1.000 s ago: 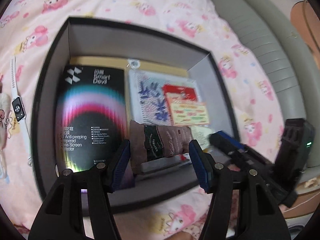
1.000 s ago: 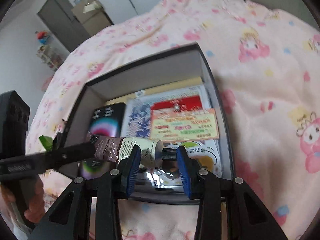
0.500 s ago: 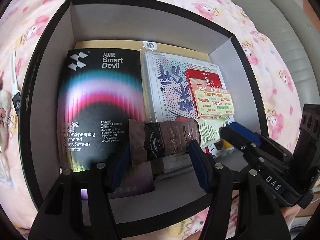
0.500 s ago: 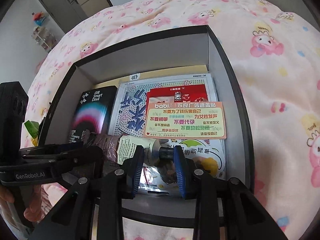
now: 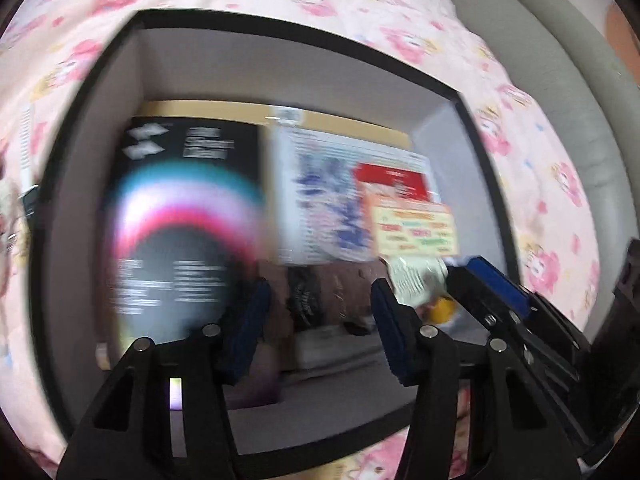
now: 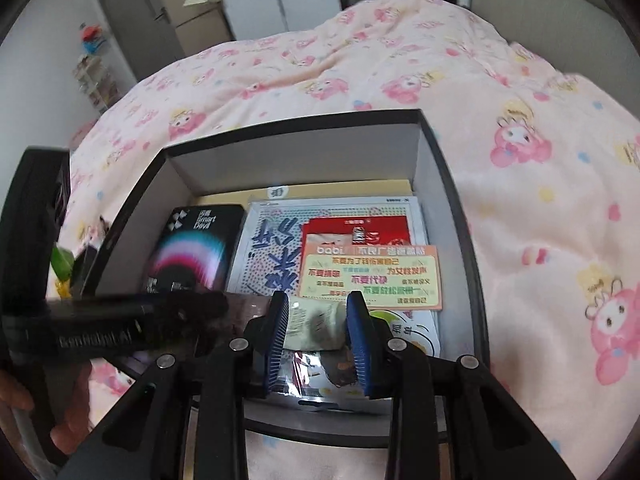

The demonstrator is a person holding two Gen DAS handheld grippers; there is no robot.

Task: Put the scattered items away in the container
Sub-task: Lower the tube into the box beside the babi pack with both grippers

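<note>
A black-rimmed box (image 5: 280, 36) (image 6: 296, 120) lies on the pink bedspread. A brown and cream tube (image 5: 332, 292) (image 6: 316, 326) lies inside it near the front wall, on flat packages. My left gripper (image 5: 318, 320) is open, its blue pads either side of the tube's brown end, apart from it. My right gripper (image 6: 318, 336) is open around the tube's cream end, and it shows in the left wrist view (image 5: 492, 280) as well. The left view is blurred.
In the box lie a black screen-protector package (image 6: 192, 248), a white printed bag (image 6: 280, 240) and an orange card (image 6: 370, 276). A white watch (image 5: 26, 160) lies on the bedspread left of the box. A grey headboard (image 5: 560, 80) runs at the right.
Both grippers have opened and let go of the tube, which now lies in the box. Both have pulled back and up from the box a little.
</note>
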